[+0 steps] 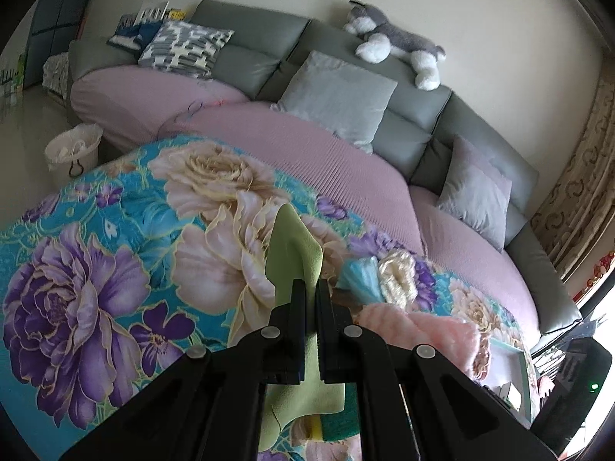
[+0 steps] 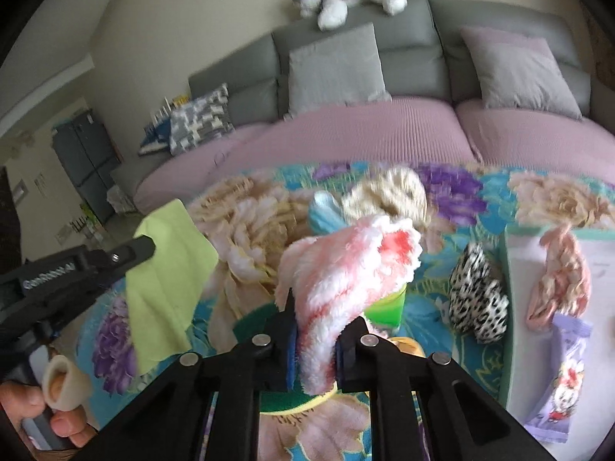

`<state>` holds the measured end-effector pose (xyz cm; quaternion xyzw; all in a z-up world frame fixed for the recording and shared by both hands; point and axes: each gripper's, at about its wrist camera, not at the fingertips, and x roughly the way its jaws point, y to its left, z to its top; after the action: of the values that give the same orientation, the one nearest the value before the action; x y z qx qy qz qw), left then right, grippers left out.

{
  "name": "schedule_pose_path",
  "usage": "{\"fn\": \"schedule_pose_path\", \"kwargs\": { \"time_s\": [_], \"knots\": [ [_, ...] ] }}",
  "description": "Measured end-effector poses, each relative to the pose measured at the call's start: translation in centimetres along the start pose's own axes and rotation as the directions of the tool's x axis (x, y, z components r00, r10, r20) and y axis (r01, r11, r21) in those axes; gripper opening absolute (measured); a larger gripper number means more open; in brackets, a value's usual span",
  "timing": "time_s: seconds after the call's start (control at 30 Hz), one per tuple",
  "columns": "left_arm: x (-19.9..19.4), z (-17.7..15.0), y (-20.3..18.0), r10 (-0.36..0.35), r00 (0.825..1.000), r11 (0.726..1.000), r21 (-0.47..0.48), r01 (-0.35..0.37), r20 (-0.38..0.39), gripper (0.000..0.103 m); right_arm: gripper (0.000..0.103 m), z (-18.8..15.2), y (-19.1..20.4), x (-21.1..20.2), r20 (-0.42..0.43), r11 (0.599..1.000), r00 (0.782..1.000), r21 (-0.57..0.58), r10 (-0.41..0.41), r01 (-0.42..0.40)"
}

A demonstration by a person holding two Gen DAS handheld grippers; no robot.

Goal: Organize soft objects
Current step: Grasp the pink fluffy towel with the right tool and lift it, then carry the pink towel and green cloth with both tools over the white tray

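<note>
My left gripper (image 1: pixel 309 288) is shut on a light green cloth (image 1: pixel 294 246), which sticks up past the fingertips and hangs down below them. In the right wrist view the same gripper (image 2: pixel 148 247) shows at the left, with the green cloth (image 2: pixel 169 269) draped from it. My right gripper (image 2: pixel 321 319) is shut on a fluffy pink and white cloth (image 2: pixel 353 257), lifted off the floral blanket (image 2: pixel 238 230). From the left wrist view that pink cloth (image 1: pixel 423 330) lies low at the right.
On the blanket lie a blue fluffy piece (image 2: pixel 323 211), a cream fluffy ring (image 2: pixel 388 192) and a leopard-print piece (image 2: pixel 476 299). A green-rimmed box (image 2: pixel 506 307) at the right holds a pink braid (image 2: pixel 561 276) and a purple packet (image 2: pixel 557 384). Behind stands a grey sofa (image 1: pixel 250 27) with pillows and a plush dog (image 1: pixel 392 42). A white basket (image 1: pixel 73 150) stands on the floor.
</note>
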<state>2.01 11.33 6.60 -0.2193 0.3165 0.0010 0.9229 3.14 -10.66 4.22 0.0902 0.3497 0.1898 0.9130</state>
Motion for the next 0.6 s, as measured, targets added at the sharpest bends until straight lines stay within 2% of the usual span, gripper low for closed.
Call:
{"fn": "schedule_pose_path", "kwargs": {
  "time_s": [0.1, 0.27, 0.5, 0.6],
  "knots": [
    [-0.8, 0.3, -0.6, -0.009, 1.000, 1.000, 0.013, 0.009, 0.026, 0.004, 0.014, 0.6, 0.1, -1.5, 0.062, 1.000, 0.998, -0.006, 0.015, -0.014],
    [-1.6, 0.5, -1.5, -0.028, 0.998, 0.999, 0.035, 0.026, 0.055, 0.004, 0.014, 1.1, -0.3, -2.6, 0.098, 1.000, 0.995, 0.006, 0.016, -0.016],
    [-0.6, -0.2, -4.3, -0.056, 0.998, 0.993, 0.105, 0.054, 0.022, 0.004, 0.014, 0.8, -2.2, -4.0, 0.125, 0.999, 0.992, 0.051, -0.015, 0.008],
    [-0.2, -0.7, -5.9, -0.076, 0.997, 0.988, 0.137, 0.074, 0.011, 0.004, 0.014, 0.8, -3.7, -4.9, 0.138, 0.996, 0.989, 0.074, -0.062, 0.052]
  ]
}}
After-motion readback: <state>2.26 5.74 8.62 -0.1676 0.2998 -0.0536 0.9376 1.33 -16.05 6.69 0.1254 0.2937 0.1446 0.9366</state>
